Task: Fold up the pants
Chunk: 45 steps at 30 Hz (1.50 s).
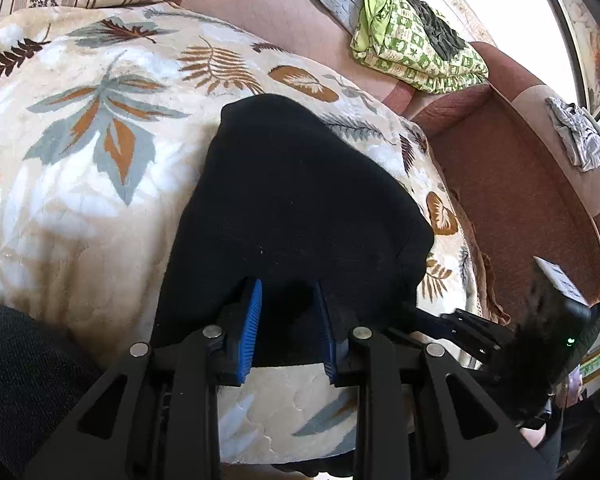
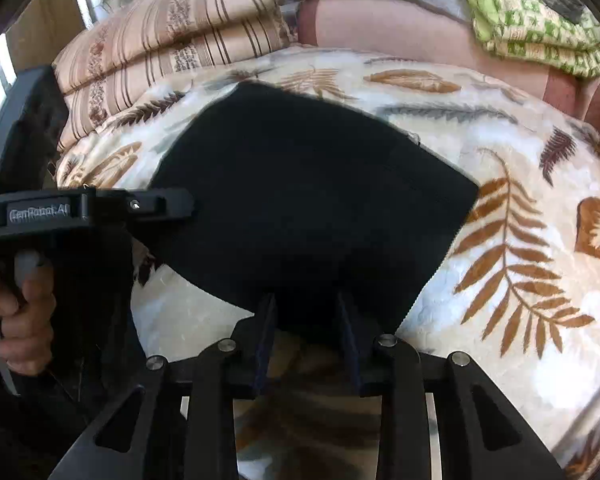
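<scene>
My left gripper fills the bottom of its view, blue pads either side of the near hem of the pants. The jaws stand narrow with black cloth bunched between them; I read that as a pinch, though black on black hides the contact on the right pad. Right gripper is in the same pose over its own corner of the hem, jaws narrow and cloth between them, most likely gripped, though the dark fingers melt into the fabric there and I can't swear to it.

Biggest thing out here is the blanket, cream with brown and grey leaves, spread over a sofa. Striped cushions are stacked at the far left, a green quilt is heaped at the back, and a small grey rag sits on the sofa arm.

The pants lie in the middle of the blanket, already a compact dark block, flat, its far edge pointing away from me and the near edge in my two grippers. In the right view I can see a hand on the left handle.

Handling, as I judge it: soft, thick, limp cloth, light enough, no stiffness at all. It'll sag between my grips and drag on the plush blanket. Best hold is right where I am, the two near corners, taking all layers so none slips out when I lift and carry over.
</scene>
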Tool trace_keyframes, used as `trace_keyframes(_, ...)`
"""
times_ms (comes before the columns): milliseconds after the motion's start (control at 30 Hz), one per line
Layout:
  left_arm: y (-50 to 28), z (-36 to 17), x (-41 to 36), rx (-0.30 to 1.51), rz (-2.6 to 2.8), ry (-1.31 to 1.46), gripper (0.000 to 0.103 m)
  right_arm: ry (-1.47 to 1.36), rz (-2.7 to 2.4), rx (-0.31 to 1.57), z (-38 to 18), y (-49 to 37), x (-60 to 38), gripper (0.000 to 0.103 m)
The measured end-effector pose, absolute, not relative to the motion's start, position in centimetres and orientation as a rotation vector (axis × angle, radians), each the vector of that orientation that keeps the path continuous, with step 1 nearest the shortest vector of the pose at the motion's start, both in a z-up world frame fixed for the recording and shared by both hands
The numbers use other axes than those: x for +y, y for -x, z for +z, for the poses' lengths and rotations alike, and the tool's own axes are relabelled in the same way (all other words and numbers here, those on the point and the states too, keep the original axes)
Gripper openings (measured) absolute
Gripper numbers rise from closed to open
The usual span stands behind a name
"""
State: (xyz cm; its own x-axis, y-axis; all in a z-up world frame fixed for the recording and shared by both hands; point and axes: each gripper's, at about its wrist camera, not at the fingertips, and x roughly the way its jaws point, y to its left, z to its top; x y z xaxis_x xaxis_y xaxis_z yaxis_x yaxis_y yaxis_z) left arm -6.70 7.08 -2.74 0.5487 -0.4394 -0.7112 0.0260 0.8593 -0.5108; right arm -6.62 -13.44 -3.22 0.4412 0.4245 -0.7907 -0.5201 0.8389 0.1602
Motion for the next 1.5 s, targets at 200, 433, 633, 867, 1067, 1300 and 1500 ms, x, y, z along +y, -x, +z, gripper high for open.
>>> trace_keyframes(200, 7.0, -2.4, 7.3, 0.939, -0.285, 0.499, 0.024, 0.01, 0.621, 0.901, -1.9, 6.3, -14.8, 0.029)
trace_keyframes(433, 2.3, 1.8, 8.9, 0.844, -0.37, 0.536, 0.029, -0.166, 0.558, 0.764, 0.4, 2.9, -17.3, 0.035)
trace_keyframes(633, -6.0, -3.8, 9.6, 1.063, -0.201, 0.525, 0.009, -0.012, 0.527, 0.895, -3.9, -2.1, -14.1, 0.033)
trace_keyframes(867, -4.6, -4.6, 11.0, 1.029, -0.143, 0.604, 0.001, -0.027, 0.575, 0.86, -4.3, -2.8, -14.3, 0.036)
trace_keyframes(1067, -3.5, -3.3, 10.6, 0.949, -0.146, 0.546, 0.004, -0.055, 0.614, 0.75, -0.4, 0.7, -15.6, 0.039)
trace_keyframes(1300, 3.2, 0.3, 6.9, 0.777, -0.285, 0.375, 0.04, 0.033, 0.608, 0.882, -2.5, 4.1, -14.1, 0.038)
trace_keyframes(1500, 1.6, -2.4, 5.1, 0.907, -0.225, 0.294, 0.041, -0.001, 0.628, 0.877, -2.9, 3.6, -14.4, 0.04)
